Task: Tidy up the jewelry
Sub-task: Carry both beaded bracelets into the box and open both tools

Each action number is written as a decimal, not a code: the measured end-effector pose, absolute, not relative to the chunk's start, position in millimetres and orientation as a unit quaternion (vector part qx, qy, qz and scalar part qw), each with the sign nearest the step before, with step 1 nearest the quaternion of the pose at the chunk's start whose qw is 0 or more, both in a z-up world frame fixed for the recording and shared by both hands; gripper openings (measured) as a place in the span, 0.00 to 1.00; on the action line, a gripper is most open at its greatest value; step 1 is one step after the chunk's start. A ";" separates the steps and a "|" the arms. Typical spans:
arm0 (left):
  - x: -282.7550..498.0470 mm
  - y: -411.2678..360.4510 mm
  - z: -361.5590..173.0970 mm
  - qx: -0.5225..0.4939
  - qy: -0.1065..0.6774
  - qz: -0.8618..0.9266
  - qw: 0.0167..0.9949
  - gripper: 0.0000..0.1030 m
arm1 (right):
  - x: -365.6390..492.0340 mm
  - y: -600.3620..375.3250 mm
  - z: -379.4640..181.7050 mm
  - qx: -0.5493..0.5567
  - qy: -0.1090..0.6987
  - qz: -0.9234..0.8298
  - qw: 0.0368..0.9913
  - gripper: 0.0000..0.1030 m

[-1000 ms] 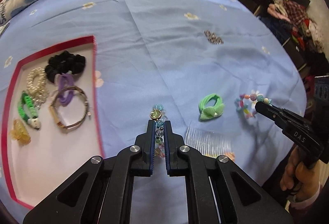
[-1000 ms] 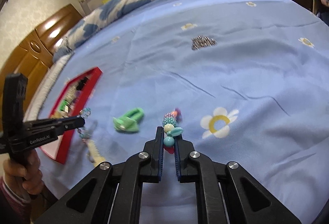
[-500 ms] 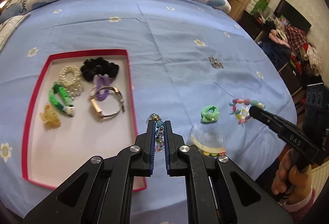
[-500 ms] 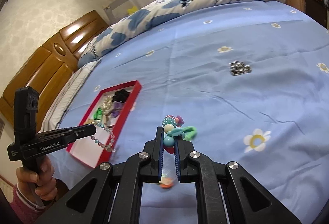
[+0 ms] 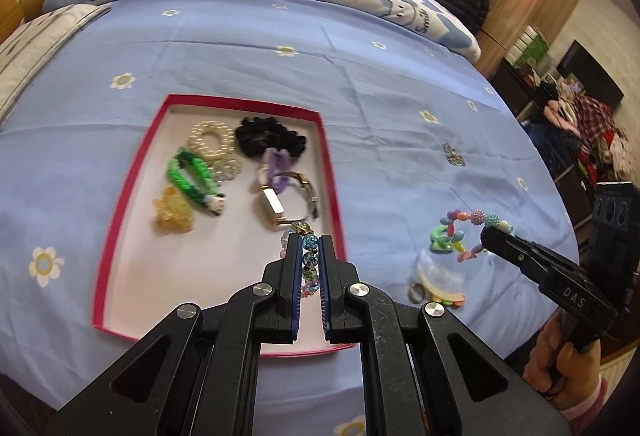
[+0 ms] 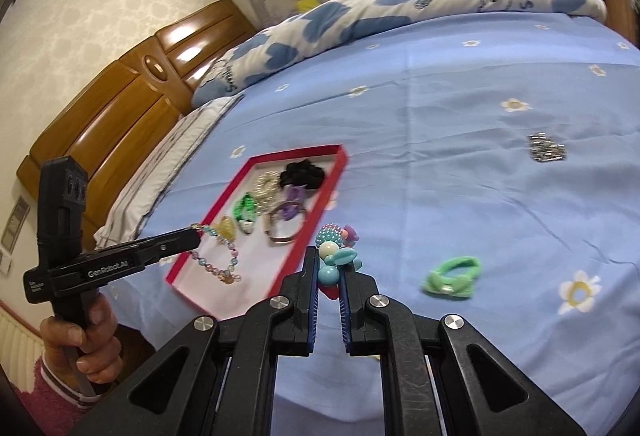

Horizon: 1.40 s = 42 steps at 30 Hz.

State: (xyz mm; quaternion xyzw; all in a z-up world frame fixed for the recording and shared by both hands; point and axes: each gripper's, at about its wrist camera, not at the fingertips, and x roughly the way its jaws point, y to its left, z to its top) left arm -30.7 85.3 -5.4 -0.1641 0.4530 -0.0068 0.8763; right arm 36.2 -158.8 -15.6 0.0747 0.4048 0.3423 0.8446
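My left gripper (image 5: 309, 242) is shut on a crystal bead bracelet (image 5: 308, 264), which hangs over the near right part of the red-rimmed tray (image 5: 332, 171). From the right wrist view that bracelet (image 6: 218, 256) dangles from the left gripper (image 6: 194, 236) above the tray (image 6: 320, 195). My right gripper (image 6: 329, 260) is shut on a chunky multicoloured bead bracelet (image 6: 334, 248), lifted above the blue bedsheet to the right of the tray. In the left wrist view that bracelet (image 5: 466, 232) hangs from the right gripper (image 5: 490, 232).
The tray holds a black scrunchie (image 5: 270, 137), pearl bracelet (image 5: 210, 139), green braided band (image 5: 192, 175), yellow clip (image 5: 172, 211), purple tie and a bangle (image 5: 288, 203). On the sheet lie a green bow tie (image 6: 452, 276), a clear comb (image 5: 438, 278) and a silver sparkly piece (image 5: 452, 155).
Both grippers have risen and travelled left with their bracelets. The crystal bracelet now hangs over the tray instead of the bare sheet; the multicoloured one has left the sheet.
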 end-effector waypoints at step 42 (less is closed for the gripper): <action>-26.0 181.6 -87.1 -0.221 0.509 0.081 0.828 0.06 | 60.0 -0.4 -92.1 0.000 0.497 0.409 0.765 0.08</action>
